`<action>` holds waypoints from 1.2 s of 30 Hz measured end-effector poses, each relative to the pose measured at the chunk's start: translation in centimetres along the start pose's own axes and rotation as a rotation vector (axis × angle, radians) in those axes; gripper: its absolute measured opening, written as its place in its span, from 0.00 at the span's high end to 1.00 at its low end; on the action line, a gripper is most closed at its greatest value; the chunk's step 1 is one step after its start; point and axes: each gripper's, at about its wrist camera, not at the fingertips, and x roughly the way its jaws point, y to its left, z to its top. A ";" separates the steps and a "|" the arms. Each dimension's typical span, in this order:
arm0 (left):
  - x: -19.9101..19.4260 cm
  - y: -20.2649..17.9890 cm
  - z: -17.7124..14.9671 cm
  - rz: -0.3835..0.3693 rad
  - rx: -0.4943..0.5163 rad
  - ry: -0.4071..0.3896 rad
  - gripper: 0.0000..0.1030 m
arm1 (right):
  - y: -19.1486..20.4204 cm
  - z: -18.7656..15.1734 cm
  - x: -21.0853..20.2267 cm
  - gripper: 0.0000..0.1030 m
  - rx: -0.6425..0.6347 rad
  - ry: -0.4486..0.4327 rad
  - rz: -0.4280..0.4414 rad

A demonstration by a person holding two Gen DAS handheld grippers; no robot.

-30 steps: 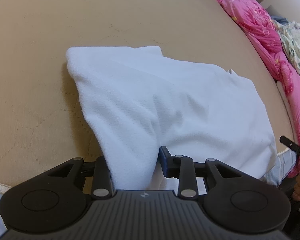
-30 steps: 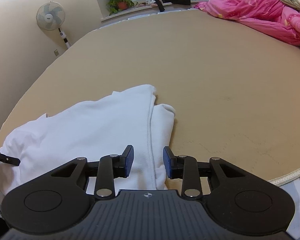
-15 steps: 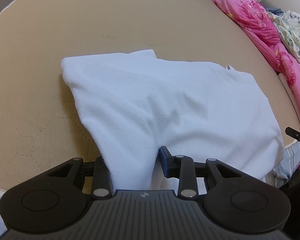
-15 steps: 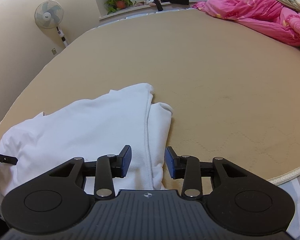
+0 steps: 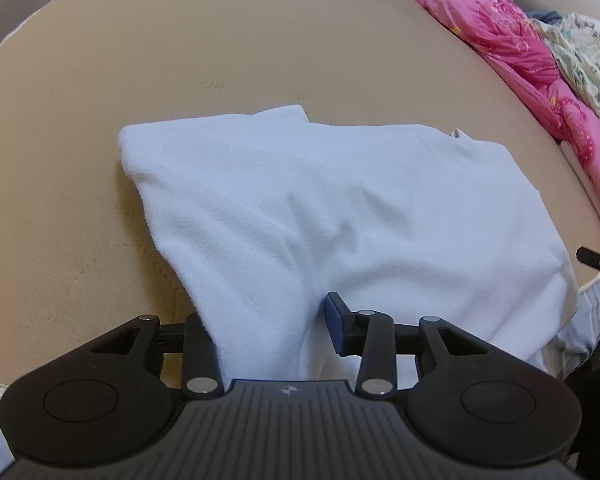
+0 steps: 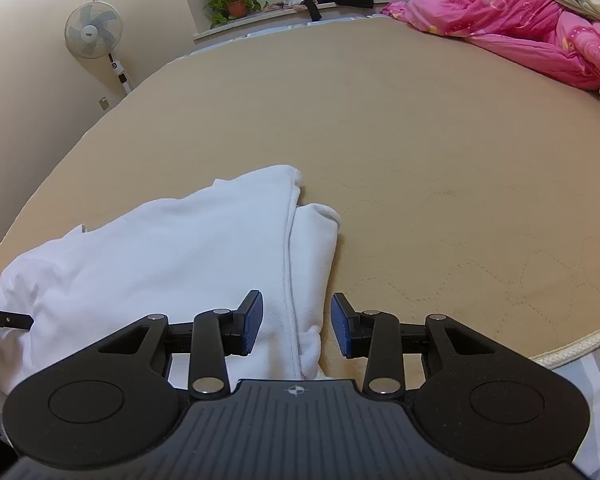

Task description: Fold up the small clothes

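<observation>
A white garment [image 5: 340,208] lies folded on the tan mattress [image 5: 180,60] near its front edge. In the left wrist view its near corner runs up between my left gripper's [image 5: 266,322] fingers; the left finger is hidden under cloth and the jaws stand apart around it. In the right wrist view the garment [image 6: 180,248] shows a hemmed edge and a folded flap. My right gripper [image 6: 296,326] is open, its blue pads on either side of the hem at the near edge, not pinching it.
A pink quilt [image 6: 520,20] and a floral blanket [image 5: 588,56] lie at the mattress's far right. A standing fan [image 6: 94,34] and a potted plant [image 6: 234,2] are by the wall. The mattress's piped front edge [image 6: 572,344] is close to my right gripper.
The right gripper's jaws have spread wider around the hem. The left wrist view has drawn back a little, showing more mattress beyond the garment; the cloth stays between the left fingers.
</observation>
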 end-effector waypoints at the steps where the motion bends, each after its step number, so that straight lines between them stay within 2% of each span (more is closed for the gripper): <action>1: 0.0 0.0 0.0 0.002 0.001 -0.002 0.58 | 0.0 0.0 0.0 0.62 0.000 0.000 0.001; 8: -0.2 0.1 0.0 0.010 -0.016 -0.003 0.58 | 0.2 0.3 0.2 0.62 0.014 -0.009 0.021; 10: -0.4 -0.3 0.0 0.023 0.012 -0.009 0.63 | 0.5 0.6 0.2 0.62 0.015 -0.014 0.030; 12: -0.9 -0.8 0.0 0.037 0.031 -0.026 0.74 | 0.7 0.9 0.1 0.61 0.019 -0.023 0.043; 14: -1.2 -1.6 0.1 0.064 0.048 -0.039 0.77 | 0.8 1.4 -0.1 0.61 0.029 -0.035 0.056; 17: -1.9 -3.9 0.5 0.069 0.029 -0.054 0.79 | 0.6 2.1 -0.6 0.61 0.047 -0.059 0.071; 20: -2.4 -7.8 1.8 0.067 0.017 -0.063 0.80 | 0.3 2.7 -1.2 0.61 0.065 -0.088 0.077; 25: -2.0 -17.3 4.4 -0.037 0.037 -0.088 0.80 | -1.1 3.2 -1.8 0.61 0.119 -0.111 0.071; 28: -0.2 -23.2 5.6 -0.082 0.023 -0.083 0.73 | -2.0 3.2 -1.9 0.61 0.151 -0.112 0.059; 30: 1.3 -26.4 6.2 -0.110 0.023 -0.061 0.57 | -2.7 3.3 -1.9 0.61 0.172 -0.116 0.048; 31: 1.7 -27.5 6.3 -0.122 0.030 -0.054 0.53 | -3.1 3.2 -2.0 0.61 0.189 -0.117 0.040; 34: 1.2 -28.6 6.6 -0.209 0.056 -0.050 0.45 | -4.3 3.0 -2.0 0.61 0.246 -0.114 0.028; 36: -0.5 -27.4 6.5 -0.322 0.047 -0.098 0.32 | -4.8 2.7 -2.1 0.61 0.274 -0.111 0.028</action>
